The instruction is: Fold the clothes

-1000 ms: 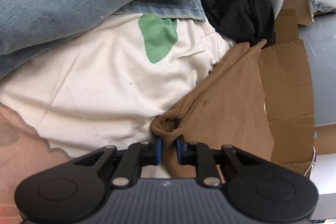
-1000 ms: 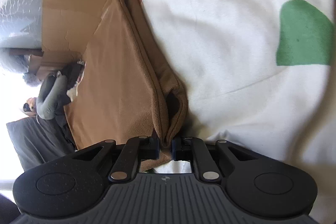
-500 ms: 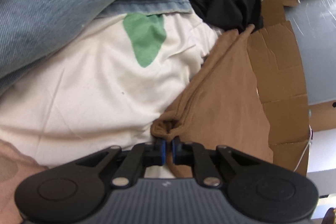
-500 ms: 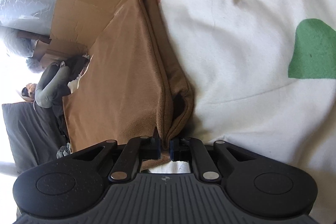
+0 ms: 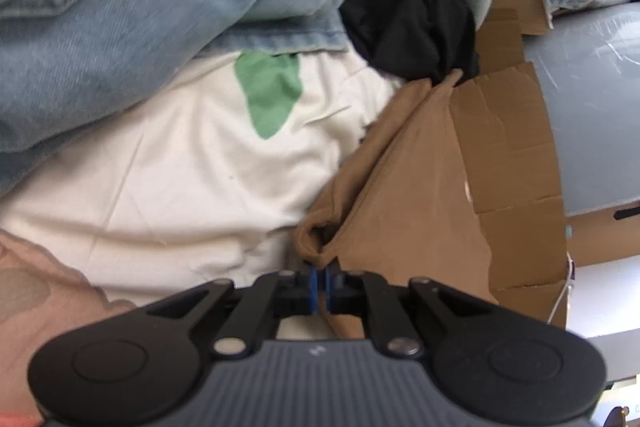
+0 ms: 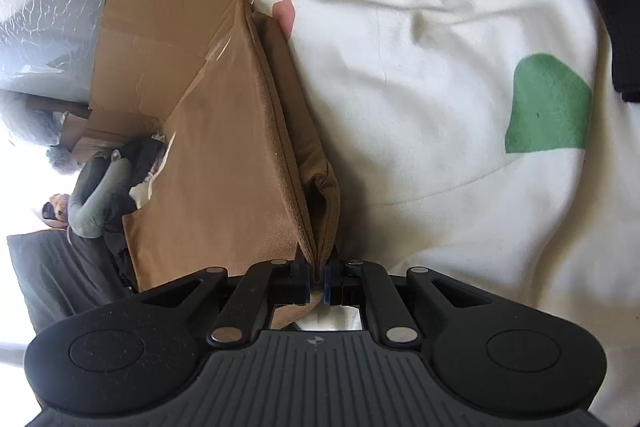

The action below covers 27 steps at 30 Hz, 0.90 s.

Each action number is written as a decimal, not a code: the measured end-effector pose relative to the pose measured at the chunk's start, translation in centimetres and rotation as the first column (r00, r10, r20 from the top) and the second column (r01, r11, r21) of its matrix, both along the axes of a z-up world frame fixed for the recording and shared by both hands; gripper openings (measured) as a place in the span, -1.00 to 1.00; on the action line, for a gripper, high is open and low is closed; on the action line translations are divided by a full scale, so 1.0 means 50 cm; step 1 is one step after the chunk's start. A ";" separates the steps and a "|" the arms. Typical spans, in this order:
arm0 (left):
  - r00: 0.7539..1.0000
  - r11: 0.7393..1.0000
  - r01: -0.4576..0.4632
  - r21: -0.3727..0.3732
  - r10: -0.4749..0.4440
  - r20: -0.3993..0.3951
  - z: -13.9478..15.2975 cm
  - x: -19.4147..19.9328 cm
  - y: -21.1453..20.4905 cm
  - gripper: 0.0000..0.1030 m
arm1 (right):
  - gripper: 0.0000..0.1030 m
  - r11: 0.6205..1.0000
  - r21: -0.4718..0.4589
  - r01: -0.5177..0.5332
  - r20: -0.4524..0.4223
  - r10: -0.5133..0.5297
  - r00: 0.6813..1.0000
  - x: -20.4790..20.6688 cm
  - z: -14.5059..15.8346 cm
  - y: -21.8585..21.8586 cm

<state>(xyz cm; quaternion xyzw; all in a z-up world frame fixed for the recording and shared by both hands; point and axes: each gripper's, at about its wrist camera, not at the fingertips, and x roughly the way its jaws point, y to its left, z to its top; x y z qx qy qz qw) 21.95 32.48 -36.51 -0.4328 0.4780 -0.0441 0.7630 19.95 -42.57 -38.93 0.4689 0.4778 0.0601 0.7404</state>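
The brown cloth (image 5: 416,195) hangs taut between both grippers over the white sheet (image 5: 180,179), beside the cardboard (image 5: 504,131) — soft, light, likely limp. The left gripper (image 5: 320,281) and right gripper (image 6: 317,281) each pinch a bunched corner; corners look like the best hold.

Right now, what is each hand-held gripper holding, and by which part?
Both grip the brown garment: the left hand-held gripper pinches a bunched corner, and the right hand-held gripper clamps its doubled edge.

Support surface: white sheet (image 5: 168,187) with a green patch (image 5: 272,95).
Lying on it: folded blue jeans (image 5: 120,19), a black garment (image 5: 400,7), a brown garment (image 5: 408,195), flattened cardboard (image 5: 508,131).
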 end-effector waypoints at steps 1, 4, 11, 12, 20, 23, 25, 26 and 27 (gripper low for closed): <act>1.000 1.000 0.002 0.000 -0.002 -0.002 0.008 -0.002 0.000 -0.93 | -0.93 1.000 -0.002 0.008 -0.008 -0.008 1.000 0.000 0.006 -0.002; 1.000 1.000 0.001 0.005 -0.001 -0.006 0.029 -0.011 -0.003 -0.93 | -0.93 1.000 -0.022 0.016 -0.019 -0.016 1.000 -0.002 0.026 -0.005; 1.000 1.000 -0.015 0.000 0.015 -0.008 0.059 -0.044 -0.013 -0.94 | -0.93 0.997 -0.074 -0.021 -0.031 0.019 0.999 -0.017 0.087 -0.012; 1.000 1.000 -0.015 -0.001 0.015 -0.011 0.060 -0.050 -0.015 -0.94 | -0.94 0.997 -0.077 -0.018 -0.033 0.015 0.999 -0.026 0.092 -0.016; 0.999 0.999 0.031 0.016 -0.031 -0.040 0.088 -0.111 -0.016 -0.94 | -0.93 0.997 -0.078 0.024 -0.071 -0.030 0.997 -0.132 0.108 -0.042; 0.998 0.999 0.046 0.025 -0.045 -0.046 0.108 -0.133 -0.013 -0.94 | -0.94 0.996 -0.070 0.047 -0.079 -0.053 0.995 -0.178 0.106 -0.044; 0.997 0.998 0.054 0.030 -0.052 -0.048 0.119 -0.147 -0.010 -0.94 | -0.94 0.996 -0.066 0.062 -0.085 -0.068 0.994 -0.209 0.105 -0.045; 0.997 0.998 0.056 0.034 -0.054 -0.052 0.122 -0.156 -0.009 -0.94 | -0.93 0.995 -0.065 0.069 -0.088 -0.075 0.993 -0.223 0.105 -0.044; 0.997 0.998 0.059 0.038 -0.057 -0.055 0.126 -0.164 -0.007 -0.94 | -0.93 0.995 -0.064 0.075 -0.090 -0.081 0.993 -0.235 0.106 -0.043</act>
